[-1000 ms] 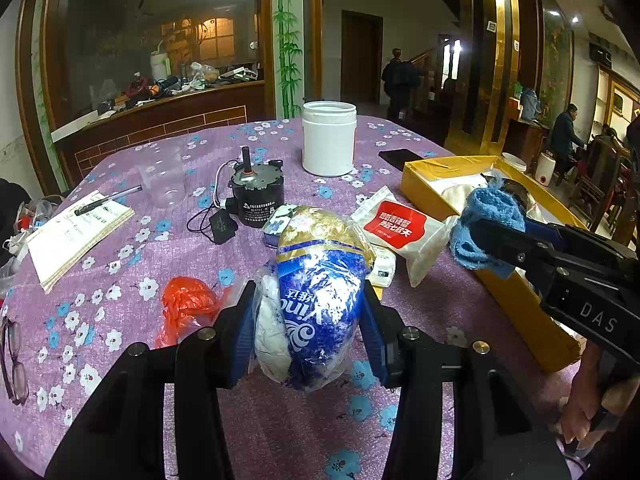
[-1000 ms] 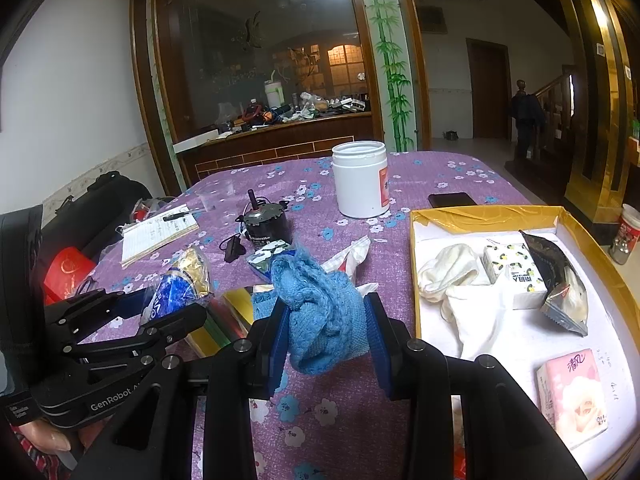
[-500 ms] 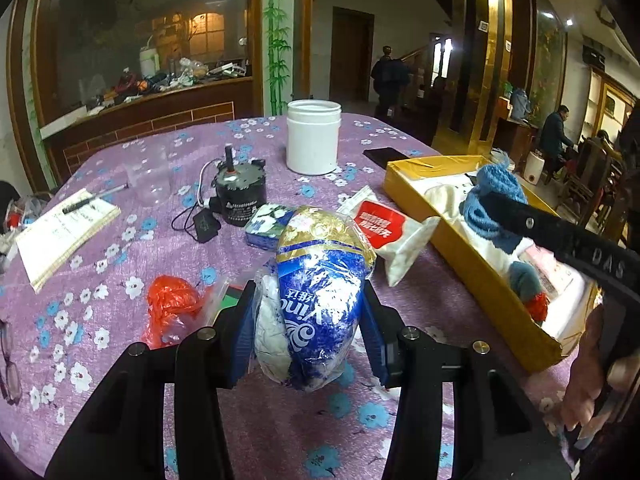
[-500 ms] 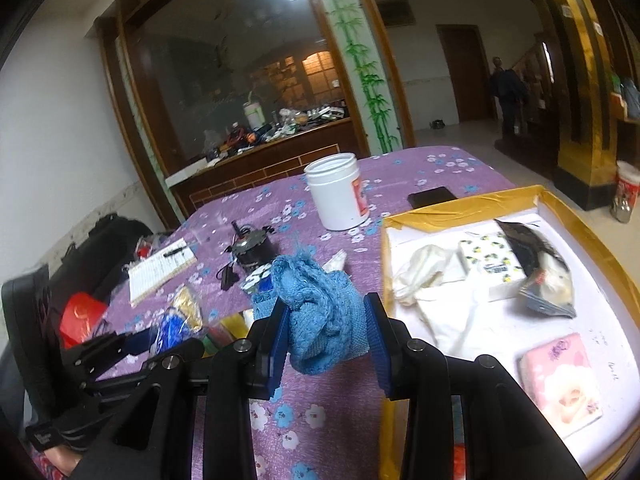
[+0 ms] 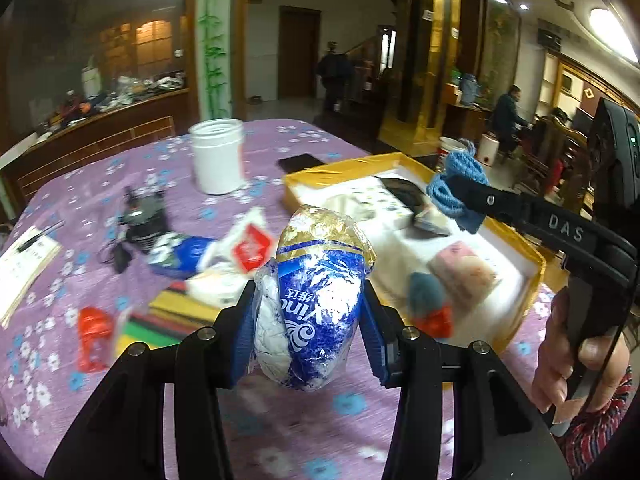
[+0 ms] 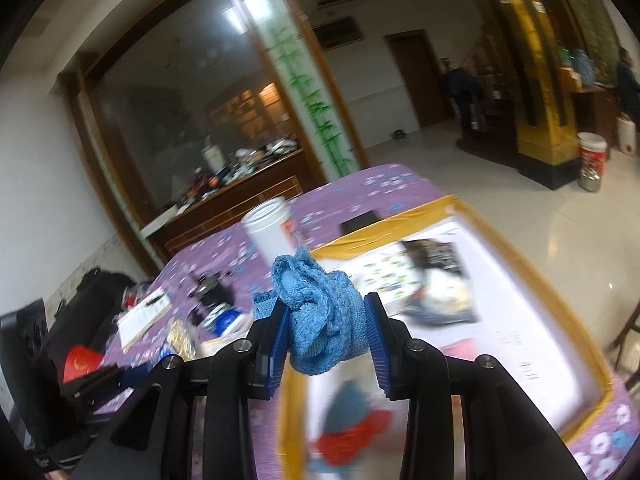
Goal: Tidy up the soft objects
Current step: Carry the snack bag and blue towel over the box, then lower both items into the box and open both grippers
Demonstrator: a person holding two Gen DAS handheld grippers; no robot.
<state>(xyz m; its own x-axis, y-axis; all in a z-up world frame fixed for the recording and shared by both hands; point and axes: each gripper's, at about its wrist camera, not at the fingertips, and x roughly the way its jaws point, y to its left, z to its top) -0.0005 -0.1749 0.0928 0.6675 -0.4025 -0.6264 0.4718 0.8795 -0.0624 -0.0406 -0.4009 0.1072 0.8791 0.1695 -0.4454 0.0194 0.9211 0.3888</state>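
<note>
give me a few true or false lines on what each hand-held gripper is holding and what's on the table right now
1. The left hand-held gripper is shut on a blue and gold tissue pack. True.
2. The right hand-held gripper is open and holds nothing. False: it is shut on a blue knitted cloth.
3. The blue knitted cloth already lies in the yellow box. False: it is held above the box.
4. A pink tissue packet lies inside the yellow box. True.
5. The white jar stands inside the yellow box. False: it stands on the purple tablecloth.
</note>
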